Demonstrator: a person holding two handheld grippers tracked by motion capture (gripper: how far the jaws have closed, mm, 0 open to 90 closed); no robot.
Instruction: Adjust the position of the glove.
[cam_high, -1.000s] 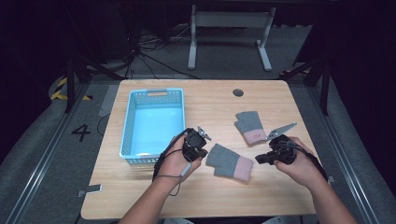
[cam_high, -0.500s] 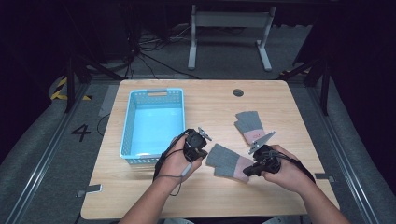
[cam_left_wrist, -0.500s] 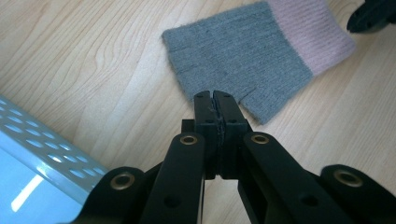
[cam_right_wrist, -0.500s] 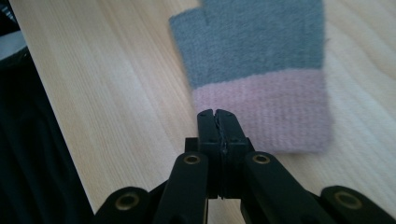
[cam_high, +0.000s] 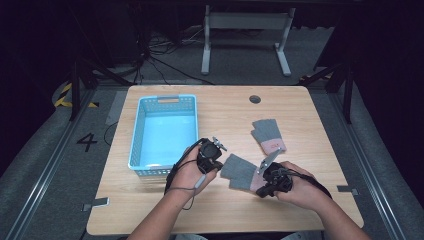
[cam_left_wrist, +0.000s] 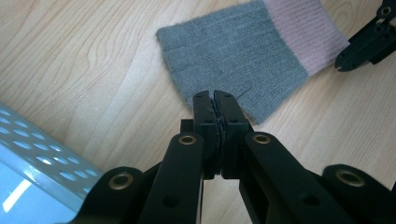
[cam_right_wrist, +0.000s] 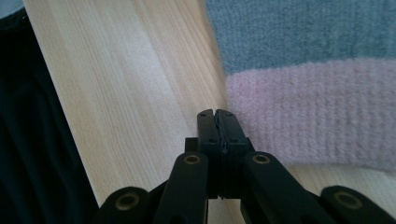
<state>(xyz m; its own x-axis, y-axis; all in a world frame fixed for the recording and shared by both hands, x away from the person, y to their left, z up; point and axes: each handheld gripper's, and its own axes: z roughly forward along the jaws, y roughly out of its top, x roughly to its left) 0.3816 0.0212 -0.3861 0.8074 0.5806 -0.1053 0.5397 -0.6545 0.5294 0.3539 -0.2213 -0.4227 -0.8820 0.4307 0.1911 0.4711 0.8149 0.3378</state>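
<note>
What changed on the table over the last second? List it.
The right gripper came down and toward the near glove, ending shut at its pink cuff, gripping nothing. The left gripper, far glove and basket stayed put.

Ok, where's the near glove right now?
In the high view the near glove lies flat on the table, right of the blue basket, between the left tongs and right tongs.
</note>
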